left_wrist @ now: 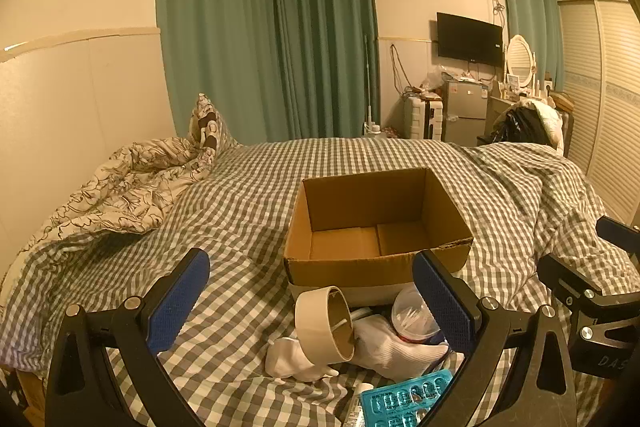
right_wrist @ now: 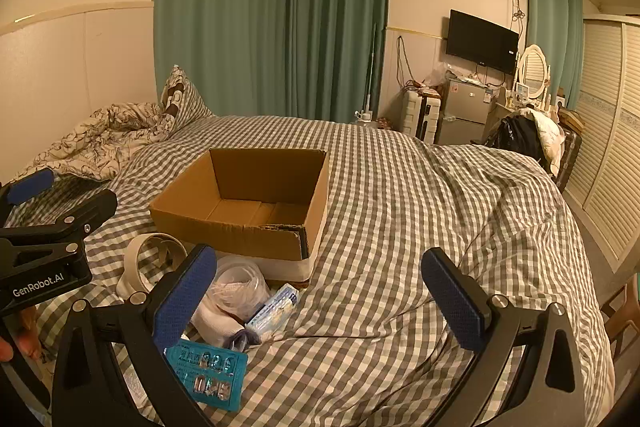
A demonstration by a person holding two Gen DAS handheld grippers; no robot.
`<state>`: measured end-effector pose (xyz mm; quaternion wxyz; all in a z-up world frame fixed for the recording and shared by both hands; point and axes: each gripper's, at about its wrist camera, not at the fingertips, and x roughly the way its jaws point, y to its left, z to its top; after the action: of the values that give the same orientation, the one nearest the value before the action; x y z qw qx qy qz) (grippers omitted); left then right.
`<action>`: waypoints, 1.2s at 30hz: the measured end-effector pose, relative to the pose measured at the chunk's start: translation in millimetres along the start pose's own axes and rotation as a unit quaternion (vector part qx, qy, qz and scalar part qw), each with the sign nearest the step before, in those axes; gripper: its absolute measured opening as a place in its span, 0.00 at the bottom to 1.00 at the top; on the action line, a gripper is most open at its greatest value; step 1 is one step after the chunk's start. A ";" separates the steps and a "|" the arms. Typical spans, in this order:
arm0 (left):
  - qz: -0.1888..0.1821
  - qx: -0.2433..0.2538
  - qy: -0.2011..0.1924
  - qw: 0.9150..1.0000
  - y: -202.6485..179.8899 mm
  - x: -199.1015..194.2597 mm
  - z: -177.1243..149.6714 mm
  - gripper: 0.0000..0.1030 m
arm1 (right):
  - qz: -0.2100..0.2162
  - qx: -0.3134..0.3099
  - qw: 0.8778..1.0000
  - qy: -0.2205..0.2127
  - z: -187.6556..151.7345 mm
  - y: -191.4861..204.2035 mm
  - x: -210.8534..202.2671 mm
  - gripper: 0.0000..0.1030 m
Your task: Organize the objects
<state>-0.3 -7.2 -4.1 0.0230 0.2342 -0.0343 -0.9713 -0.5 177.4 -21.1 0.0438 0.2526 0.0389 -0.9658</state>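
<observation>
The blister pack (left_wrist: 404,401) is cut off by the lower edge of the left wrist view, and a small tube (left_wrist: 356,407) beside it is mostly out of frame. In the right wrist view the pack (right_wrist: 210,373) shows more fully, though the near finger covers one corner. The plastic jar (left_wrist: 412,317) is half hidden behind a blue pad in the left view; its contents look like cotton swabs, but the glare makes that uncertain. A white sock (left_wrist: 384,347) lies under the tape roll (left_wrist: 324,323), which stands on edge and leans against it. A small blue-and-white box (right_wrist: 274,309) lies between the sock (right_wrist: 218,321) and the carton's near corner.

The carton (left_wrist: 376,269) sits open on the checked bedspread (left_wrist: 240,203), just behind the pile. Its visible floor holds nothing; the near inner wall is hidden from both cameras. Its front rim is torn at one corner (right_wrist: 280,227).

The left gripper (left_wrist: 312,301) is spread wide and grips nothing, its pads either side of the pile. The right gripper (right_wrist: 320,301) is likewise wide apart and holds nothing, over bare bedspread (right_wrist: 400,227) just right of the pile. The left gripper's body (right_wrist: 48,247) shows at the left edge of the right view.
</observation>
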 end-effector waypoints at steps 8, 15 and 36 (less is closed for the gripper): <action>0.000 0.000 0.000 1.000 -0.2 0.3 -0.4 1.00 | 0.004 -0.003 1.000 0.001 0.6 1.4 0.0 1.00; -0.003 -0.002 0.002 1.000 1.1 1.5 -0.6 1.00 | 0.007 -0.007 1.000 0.003 2.8 3.3 0.1 1.00; -0.015 0.005 -0.011 1.000 5.1 -7.6 3.7 1.00 | 0.018 -0.019 1.000 -0.011 9.6 9.7 -10.9 1.00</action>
<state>4.9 -11.6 3.0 0.0066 0.2241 -0.0355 -0.9739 5.3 167.5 -7.9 0.0664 0.2420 0.0519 -0.9666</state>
